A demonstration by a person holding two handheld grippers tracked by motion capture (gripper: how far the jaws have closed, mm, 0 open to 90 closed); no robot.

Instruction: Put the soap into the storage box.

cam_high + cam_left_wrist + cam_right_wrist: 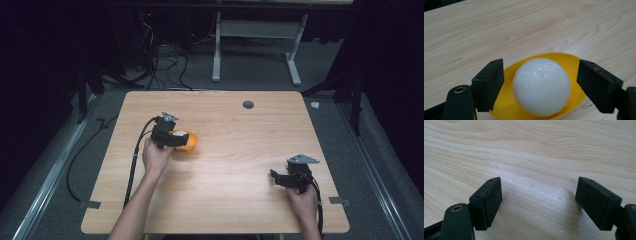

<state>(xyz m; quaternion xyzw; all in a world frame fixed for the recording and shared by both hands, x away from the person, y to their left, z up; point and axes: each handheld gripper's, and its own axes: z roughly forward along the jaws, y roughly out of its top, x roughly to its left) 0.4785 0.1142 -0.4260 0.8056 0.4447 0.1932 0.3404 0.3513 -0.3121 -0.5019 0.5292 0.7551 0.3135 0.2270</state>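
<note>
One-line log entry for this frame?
left gripper: open around white ball | ball: in yellow bowl | right gripper: open, over table

The left matte black two-jaw claw [176,140] has a small grey three-cornered plate on top and a black cable trailing toward the near edge. The right black claw [278,178] wears a larger grey plate and a black cable along the wrist. Each jaw ends in a thick rectangular black pad with small screw holes; a brass-ringed hole sits on the left arm of each. Both forearms are bare, without sleeves.
</note>
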